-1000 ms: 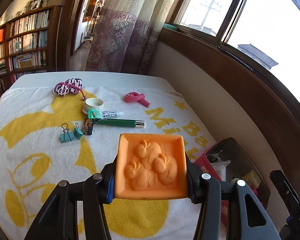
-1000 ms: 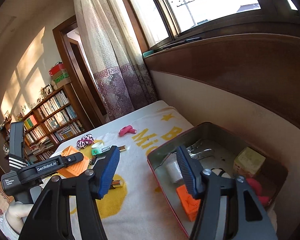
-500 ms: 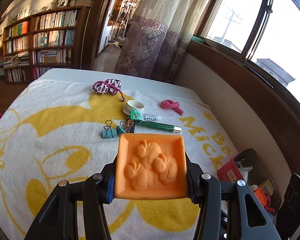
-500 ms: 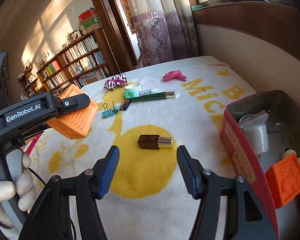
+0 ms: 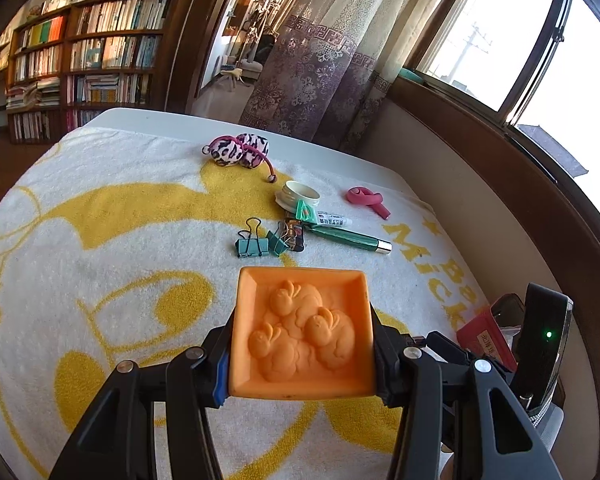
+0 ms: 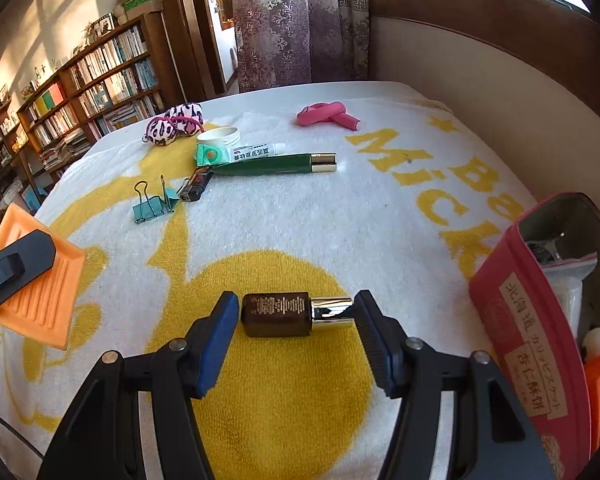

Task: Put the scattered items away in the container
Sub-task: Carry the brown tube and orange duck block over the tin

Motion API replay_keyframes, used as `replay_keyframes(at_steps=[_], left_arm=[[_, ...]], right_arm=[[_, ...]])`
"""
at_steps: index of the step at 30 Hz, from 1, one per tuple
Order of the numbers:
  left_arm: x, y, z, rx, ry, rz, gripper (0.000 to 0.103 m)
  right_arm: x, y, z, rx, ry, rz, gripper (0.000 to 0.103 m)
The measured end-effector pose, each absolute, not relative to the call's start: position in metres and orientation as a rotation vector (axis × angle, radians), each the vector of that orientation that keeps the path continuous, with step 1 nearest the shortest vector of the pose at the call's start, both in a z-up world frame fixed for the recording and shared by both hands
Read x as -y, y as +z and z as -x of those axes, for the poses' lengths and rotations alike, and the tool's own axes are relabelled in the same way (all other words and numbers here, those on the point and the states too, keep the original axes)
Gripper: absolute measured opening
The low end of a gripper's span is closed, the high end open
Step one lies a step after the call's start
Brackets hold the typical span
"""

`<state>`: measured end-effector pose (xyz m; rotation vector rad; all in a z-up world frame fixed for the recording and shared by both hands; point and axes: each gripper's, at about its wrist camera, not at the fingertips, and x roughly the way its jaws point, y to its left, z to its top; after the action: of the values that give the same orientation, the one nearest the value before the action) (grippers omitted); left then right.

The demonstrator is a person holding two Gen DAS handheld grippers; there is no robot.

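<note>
On the rough terry towel (image 6: 300,224), a glossy brown bottle (image 6: 277,315) with shiny metal cap lies near the smooth red tin (image 6: 528,320).

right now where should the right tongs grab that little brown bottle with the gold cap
Grip the brown bottle across its flat-sided brown body, coming from above. It lies on its side on the towel, long axis running between the open right tongs, gold cap toward one pad. End to end, one pad meets the rounded, shiny cap and may slip. Probably better to turn the wrist a quarter so the pads meet the flat sides.
</note>
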<state>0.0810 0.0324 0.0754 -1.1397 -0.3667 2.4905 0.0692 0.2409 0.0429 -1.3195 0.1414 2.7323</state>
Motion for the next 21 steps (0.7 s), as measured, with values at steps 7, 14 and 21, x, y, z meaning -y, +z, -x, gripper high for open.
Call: replay_keyframes(at_steps=[7,14,21], left_arm=[[-0.024,0.063,-0.075,0.396,2.473,1.178,0.054],[-0.027,0.056,-0.072,0.397,2.459,1.195,0.054],[-0.027,0.05,-0.07,0.399,2.455,1.22,0.054]], right_arm=[[-0.235,0.035,-0.061,-0.03,2.691,1.325,0.068],[-0.255,0.028,-0.058,-0.175,2.679,1.38,0.075],[-0.257,0.03,-0.059,-0.197,2.702,1.362,0.064]])
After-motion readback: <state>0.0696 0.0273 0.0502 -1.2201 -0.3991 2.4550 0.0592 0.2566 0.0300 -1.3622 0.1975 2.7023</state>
